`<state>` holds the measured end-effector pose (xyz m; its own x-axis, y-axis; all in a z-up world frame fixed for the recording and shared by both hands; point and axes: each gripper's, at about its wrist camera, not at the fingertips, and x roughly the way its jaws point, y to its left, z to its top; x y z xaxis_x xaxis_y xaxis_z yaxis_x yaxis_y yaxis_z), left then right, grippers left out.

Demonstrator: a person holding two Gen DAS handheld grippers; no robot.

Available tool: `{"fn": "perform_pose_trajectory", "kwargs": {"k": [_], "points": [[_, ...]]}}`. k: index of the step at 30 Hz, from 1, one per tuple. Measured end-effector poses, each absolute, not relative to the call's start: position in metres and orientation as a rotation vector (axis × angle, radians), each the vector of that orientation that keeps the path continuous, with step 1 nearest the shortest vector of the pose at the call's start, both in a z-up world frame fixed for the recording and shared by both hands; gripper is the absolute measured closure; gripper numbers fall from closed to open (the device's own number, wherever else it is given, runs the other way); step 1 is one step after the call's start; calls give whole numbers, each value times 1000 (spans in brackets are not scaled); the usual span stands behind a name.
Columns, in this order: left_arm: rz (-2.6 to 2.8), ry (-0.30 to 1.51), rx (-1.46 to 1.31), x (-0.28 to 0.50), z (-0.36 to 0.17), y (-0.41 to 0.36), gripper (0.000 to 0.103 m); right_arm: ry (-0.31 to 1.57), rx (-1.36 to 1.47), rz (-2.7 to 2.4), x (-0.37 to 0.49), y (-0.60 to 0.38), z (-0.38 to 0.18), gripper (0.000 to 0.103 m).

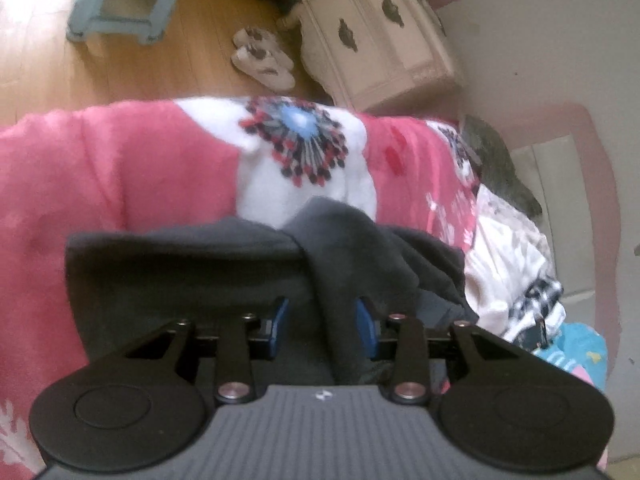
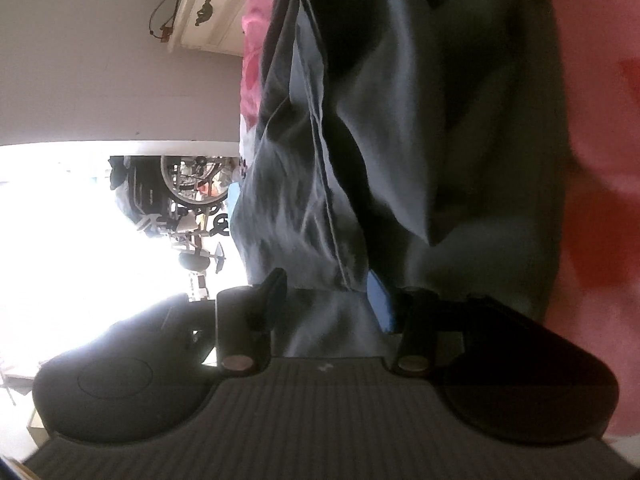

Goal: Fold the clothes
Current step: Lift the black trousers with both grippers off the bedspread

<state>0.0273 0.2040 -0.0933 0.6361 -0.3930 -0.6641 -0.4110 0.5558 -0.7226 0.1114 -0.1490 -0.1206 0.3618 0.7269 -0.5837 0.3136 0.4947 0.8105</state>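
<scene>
- Dark grey fabric of a garment [image 1: 224, 280] spread on a bed, over a pink fleece blanket [image 1: 120, 176] with white patches and a blue-centred flower print [image 1: 298, 140].
- In the left wrist view, a ridge of the same garment bunched up and running between the blue pads [image 1: 366, 328] of the left gripper [image 1: 322, 322]; jaws narrow, closed on that fold.
- In the right wrist view, camera rolled sideways; lighter grey-blue cloth with a stitched seam [image 2: 324, 160] hanging along the blanket and passing between the fingers of the right gripper [image 2: 328, 304]; jaws pinched on the hem edge of the garment [image 2: 400, 120].
- Beyond the bed edge, wooden floor [image 1: 192, 60] with a pair of white slippers [image 1: 262, 58] and a pale blue plastic stool [image 1: 128, 0].
- Cream bedside cabinet [image 1: 380, 36] with dark metal handles against the wall, just beside the slippers.
- Heap of other clothes [image 1: 516, 264], white, grey and checked, at the right end of the bed, touching the dark garment.
- Bright doorway in the right wrist view with a wheelchair [image 2: 180, 184] beyond it, detail washed out.
</scene>
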Motion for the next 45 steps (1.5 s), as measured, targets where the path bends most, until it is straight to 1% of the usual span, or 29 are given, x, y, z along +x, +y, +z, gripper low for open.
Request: {"fn": "perform_pose_trajectory", "kwargs": {"k": [1,3,4,6,7,11,13,14,15,18,19,21,23,25,28,32,37,45], "points": [[13,915,-1020,28,-93,204,69,1222,1065,333,113,-148,-121,59],[2,900,-1015,30,-91,205,73,1216,1039,306,115,-146,-121,59],[-2,898,-1008,31,-91,204,79,1214,1027,293,116,-145,-121,59],[-10,902,-987,34,-91,200,88,1208,1001,267,118,-143,-122,59],[-14,903,-976,36,-91,198,99,1206,988,253,119,-142,-122,59],[-48,901,-937,41,-88,189,100,1216,1026,258,123,-139,-138,60],[-65,919,-906,44,-87,183,100,1218,1057,264,124,-137,-143,73],[-79,932,-890,46,-87,180,100,1221,1080,277,125,-137,-145,89],[-96,947,-873,48,-87,177,100,1223,1108,298,125,-138,-146,96],[-154,994,-841,52,-90,166,100,1204,1207,345,121,-141,-140,99],[-173,1001,-850,52,-92,164,99,1194,1249,361,121,-142,-139,99],[-205,1008,-913,51,-96,164,94,1172,1342,386,121,-144,-139,100],[-215,1011,-992,50,-102,166,79,1163,1426,397,121,-146,-140,100],[-217,1016,-1094,49,-109,169,73,1156,1507,404,120,-147,-142,100],[-232,995,-1241,47,-121,172,72,1144,1628,419,118,-148,-145,100],[-249,984,-1383,48,-134,171,64,1125,1719,441,117,-148,-143,100],[-271,988,-1522,50,-148,163,59,1098,1792,457,117,-145,-140,100],[-265,947,-1706,48,-170,157,58,1098,1867,459,115,-141,-143,100]]}}
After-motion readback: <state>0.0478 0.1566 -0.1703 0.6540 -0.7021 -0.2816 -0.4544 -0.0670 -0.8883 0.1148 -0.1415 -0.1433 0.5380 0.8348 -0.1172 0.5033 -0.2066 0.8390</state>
